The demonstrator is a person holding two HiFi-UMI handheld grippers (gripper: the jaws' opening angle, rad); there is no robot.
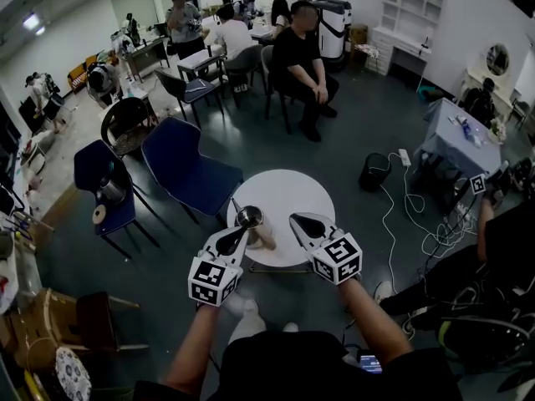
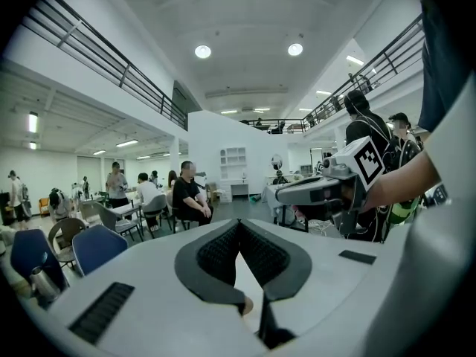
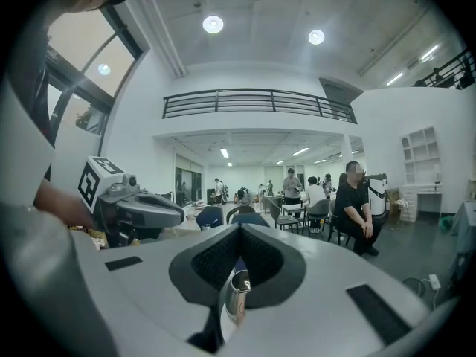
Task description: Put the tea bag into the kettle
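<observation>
- The left gripper [image 1: 243, 232] is hovering over the near edge of the round white table [image 1: 301, 192]. Its jaws are pressing tip to tip with nothing between them.
- The right gripper [image 1: 294, 219] is hovering at the left one's 3 o'clock. Its jaws are likewise meeting at the tips and carrying nothing; steel is only showing through the slot behind them.
- The kettle [image 1: 248, 216] is standing upright on the table's 9 o'clock side, just past the left gripper's tip. Its thin spout or stem is pointing toward 11 o'clock.
- A pale beige piece [image 1: 264, 237] is lying against the kettle at its 5 o'clock. I am reading it as the tea bag, though it could be a handle of the kettle; the views are not settling that.
- As I am judging it, the step in hand is the pick-up, which is not yet done. One gripper should be parting its jaws before descending. It should then be closing on the beige piece's free end at 5 o'clock, away from the steel wall, so the kettle is not getting nudged.
- The other gripper could be steadying the kettle by its 11 o'clock stem while the bag is travelling over the rim.
- The kettle's mouth is standing open with no lid in sight. The inside is showing dark, and I cannot tell whether anything is lying in it.
</observation>
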